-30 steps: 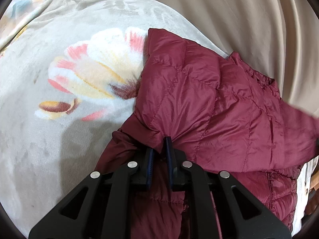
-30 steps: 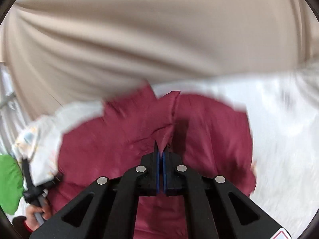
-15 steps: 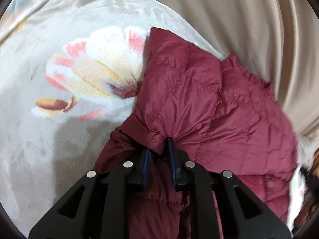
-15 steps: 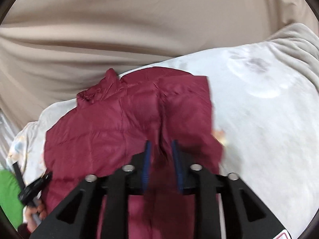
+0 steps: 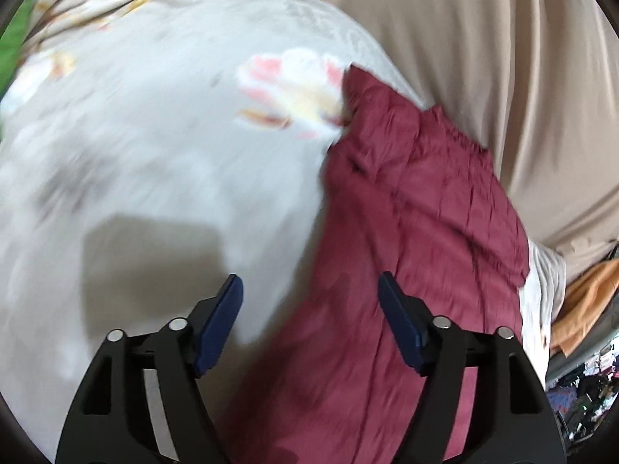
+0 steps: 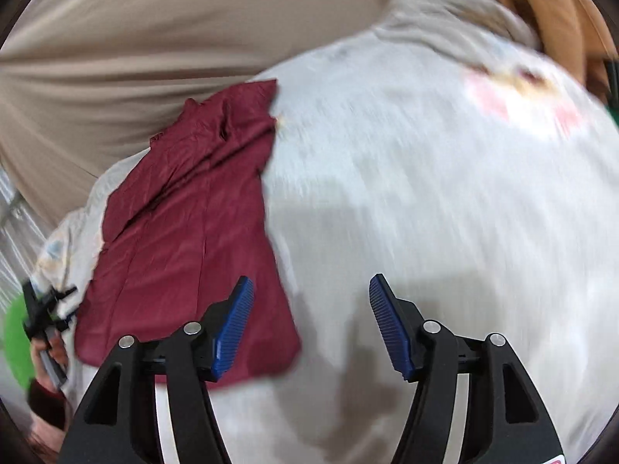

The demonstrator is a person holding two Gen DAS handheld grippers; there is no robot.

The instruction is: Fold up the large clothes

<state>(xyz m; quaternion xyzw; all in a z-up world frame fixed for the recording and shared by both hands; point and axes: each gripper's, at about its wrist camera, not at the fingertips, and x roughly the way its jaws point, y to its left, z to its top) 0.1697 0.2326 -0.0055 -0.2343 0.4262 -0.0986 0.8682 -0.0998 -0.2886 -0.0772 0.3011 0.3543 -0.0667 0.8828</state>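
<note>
On blanket [image 5: 154, 154]: maroon jacket [image 5: 418, 232], folded.

No readable text, label, brand, number or sign is found in either view. A small red-edged mark is seen at the bottom right edge of the right wrist view, cut off by the frame and not legible.
</note>
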